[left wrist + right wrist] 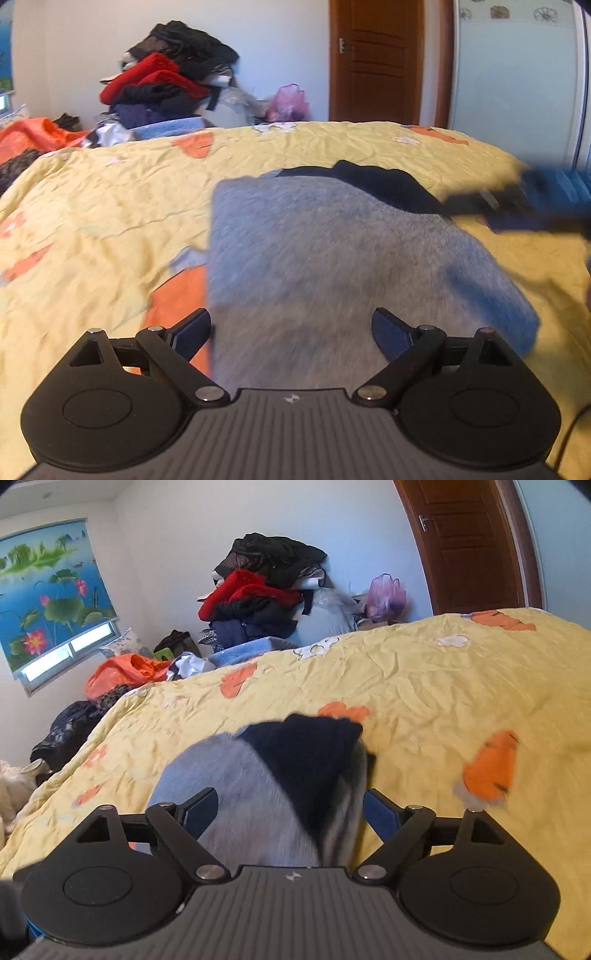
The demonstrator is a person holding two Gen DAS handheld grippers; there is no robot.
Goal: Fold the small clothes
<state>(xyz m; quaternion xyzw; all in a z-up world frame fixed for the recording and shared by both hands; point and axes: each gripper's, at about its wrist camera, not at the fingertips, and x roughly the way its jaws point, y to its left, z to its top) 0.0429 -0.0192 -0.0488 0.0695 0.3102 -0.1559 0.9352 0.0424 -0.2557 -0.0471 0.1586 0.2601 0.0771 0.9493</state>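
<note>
Garment (325, 258): one small grey knit piece with a dark navy part (388, 188) at its far end, lying on the bed (110, 206) over the yellow quilt with orange print. In the left wrist view its left edge runs straight and its body lies flat, suggesting at least one fold already made; motion blur prevents counting the layers.

Left tongs (291, 328): jaws spread wide, nothing pinched, hanging over the near end of the garment.

Right tongs (291, 812): jaws likewise wide apart, with grey and navy cloth between them; the pads do not appear to press on it, so the cloth reads as released.

Progress, by judgement: this piece is partly or nearly folded, both tongs free of it. Remaining: possibly a further fold or tidying of the navy end, which sits somewhat bunched in the right wrist view.

Background: pile of clothes (266, 590) heaped against the wall beyond the bed, untouched.
</note>
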